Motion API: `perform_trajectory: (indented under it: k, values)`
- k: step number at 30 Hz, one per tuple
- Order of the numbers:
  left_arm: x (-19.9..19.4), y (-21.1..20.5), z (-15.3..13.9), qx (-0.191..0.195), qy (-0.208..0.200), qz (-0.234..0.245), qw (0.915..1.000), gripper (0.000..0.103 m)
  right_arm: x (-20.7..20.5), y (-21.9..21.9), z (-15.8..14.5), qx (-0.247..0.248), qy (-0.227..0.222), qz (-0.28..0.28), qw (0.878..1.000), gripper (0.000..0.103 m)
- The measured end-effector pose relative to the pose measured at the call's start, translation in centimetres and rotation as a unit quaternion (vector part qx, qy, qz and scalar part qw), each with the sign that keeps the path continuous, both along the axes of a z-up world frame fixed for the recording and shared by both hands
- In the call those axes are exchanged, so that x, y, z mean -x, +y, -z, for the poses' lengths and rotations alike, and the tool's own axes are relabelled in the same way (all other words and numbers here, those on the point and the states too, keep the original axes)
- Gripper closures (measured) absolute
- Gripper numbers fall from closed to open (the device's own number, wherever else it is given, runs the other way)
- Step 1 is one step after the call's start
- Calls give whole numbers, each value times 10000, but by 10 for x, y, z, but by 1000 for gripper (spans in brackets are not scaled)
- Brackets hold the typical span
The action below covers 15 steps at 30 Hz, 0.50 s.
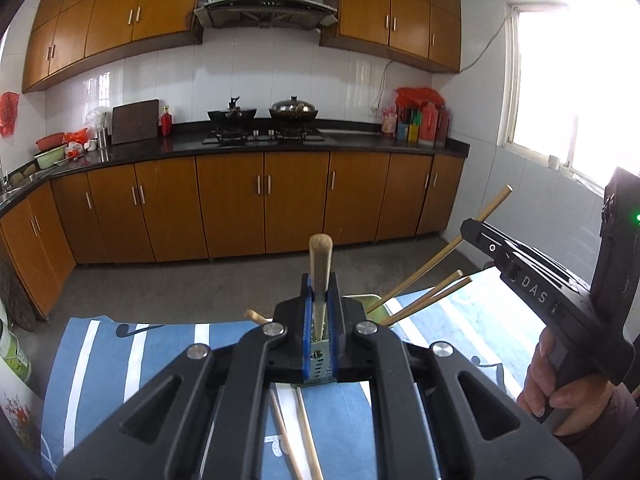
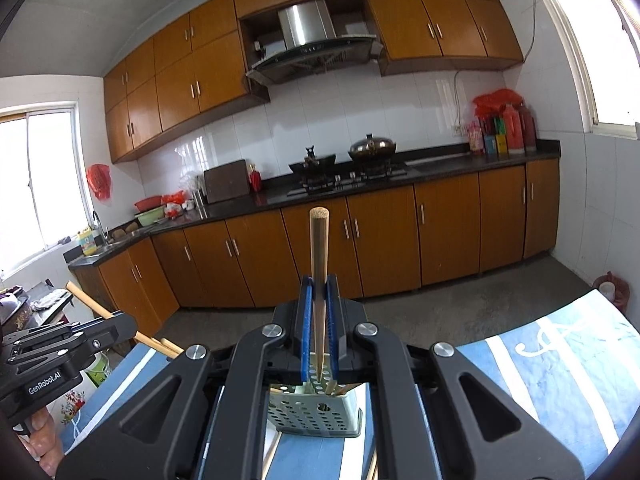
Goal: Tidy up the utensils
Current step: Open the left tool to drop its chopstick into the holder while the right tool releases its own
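From the left wrist camera, we see our left gripper [image 1: 320, 300] clenched on one wooden chopstick [image 1: 321, 264]. The stick points up and away from us, its round end above the blue pads. Just under the fingers sits a grey holder with holes [image 1: 320, 360] on the blue and white striped cloth [image 1: 132, 360]. Two more chopsticks [image 1: 298, 436] lie flat on the cloth, close to us. To the right, a hand [image 1: 560, 396] holds our right gripper [image 1: 476, 232], which pinches another stick. More chopsticks [image 1: 432, 294] lean out of a pale green holder [image 1: 378, 312] near it.

From the right wrist camera, we see the right gripper [image 2: 320, 304] clamped tight on its long chopstick [image 2: 319, 276], which stands almost straight up. Its low end reaches down to the grey holder [image 2: 316, 412], where other stick tips show. At the left edge, our left gripper [image 2: 120, 326] grips its stick.
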State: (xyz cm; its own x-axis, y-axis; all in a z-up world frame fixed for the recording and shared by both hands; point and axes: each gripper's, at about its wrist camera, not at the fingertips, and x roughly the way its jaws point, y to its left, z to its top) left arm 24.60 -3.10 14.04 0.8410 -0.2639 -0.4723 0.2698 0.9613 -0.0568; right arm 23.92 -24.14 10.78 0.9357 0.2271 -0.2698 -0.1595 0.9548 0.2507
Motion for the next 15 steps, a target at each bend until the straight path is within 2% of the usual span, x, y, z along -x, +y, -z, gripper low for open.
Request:
perform_trajectory:
  k: [9,11,13,15]
  values:
    - [-35,2,24,145,293,-163,9993,95,-13,-1,16,-19,397,-20,9992,94]
    - [-36,6,26,226,306,-193,9991,94,-11,-2,16,-21,394,10,9992,88]
    - [-33,11,25,258,253,-236,9991,93,-4,-5,14,-38,312,100,9995,67]
    - [-28,16,21,297,206,-276,9990,92,4,-10,11,-61,243,144,9996,66]
